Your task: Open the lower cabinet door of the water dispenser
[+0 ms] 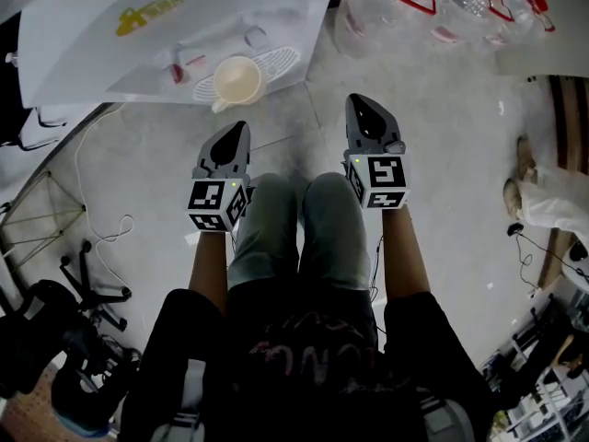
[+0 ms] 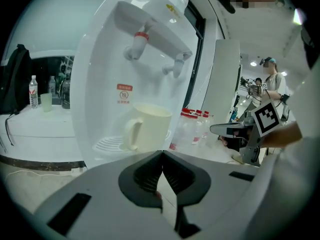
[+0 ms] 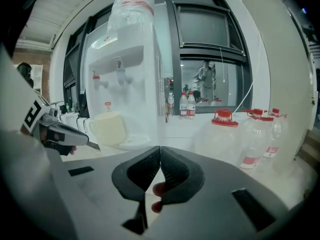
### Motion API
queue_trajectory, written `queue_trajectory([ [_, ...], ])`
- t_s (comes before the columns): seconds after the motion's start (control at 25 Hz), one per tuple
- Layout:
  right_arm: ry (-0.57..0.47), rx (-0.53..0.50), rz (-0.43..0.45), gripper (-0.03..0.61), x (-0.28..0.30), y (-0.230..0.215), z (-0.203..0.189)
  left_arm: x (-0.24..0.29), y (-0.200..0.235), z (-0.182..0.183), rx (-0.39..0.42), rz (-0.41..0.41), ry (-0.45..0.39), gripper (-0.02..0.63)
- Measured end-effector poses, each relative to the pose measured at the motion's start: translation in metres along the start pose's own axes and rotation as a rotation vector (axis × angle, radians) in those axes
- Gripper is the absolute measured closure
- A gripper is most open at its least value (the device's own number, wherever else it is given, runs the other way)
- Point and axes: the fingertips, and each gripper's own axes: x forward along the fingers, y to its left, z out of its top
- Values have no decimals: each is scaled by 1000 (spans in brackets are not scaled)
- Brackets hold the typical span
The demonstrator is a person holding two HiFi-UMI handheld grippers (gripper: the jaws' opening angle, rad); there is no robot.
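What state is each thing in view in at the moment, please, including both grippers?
Left gripper: jaws shut, nothing between them.
Right gripper: jaws shut, nothing between them.
Mug: upright on the drip tray.
Water dispenser: upright, bottle seated on top.
Lower cabinet door: not in view, cannot tell.
Jugs: upright, red caps on.

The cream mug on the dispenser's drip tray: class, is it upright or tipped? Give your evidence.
Upright. The mug stands on the drip tray, open rim facing up, handle at its side.
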Motion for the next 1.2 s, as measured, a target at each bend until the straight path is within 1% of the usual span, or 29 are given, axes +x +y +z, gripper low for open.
queue_trajectory([
  [0.24, -24, -16, 11, 563, 34, -9, -37, 35, 22, -33, -3, 27, -32, 601],
  [0.44, -47, -41, 22, 563, 57, -19, -66, 61, 32, -58, 2, 39, -59, 601],
  [0.52, -44, -43, 46, 560, 65, -22, -76, 70, 39, -69, 3, 48, -69, 601],
  [0.68, -22, -53, 122, 563, 79, -26, -86, 85, 53, -80, 14, 55, -95, 601],
  [0.8, -43, -83, 108, 563, 91, -29, -92, 98, 60, -87, 26, 52, -110, 601],
  [0.92, -60, -77, 90, 563, 102, -31, -102, 109, 63, -96, 33, 45, -115, 601],
  [1.2, -97, -67, 83, 563, 131, -26, -129, 128, 71, -114, 68, 27, -125, 601],
])
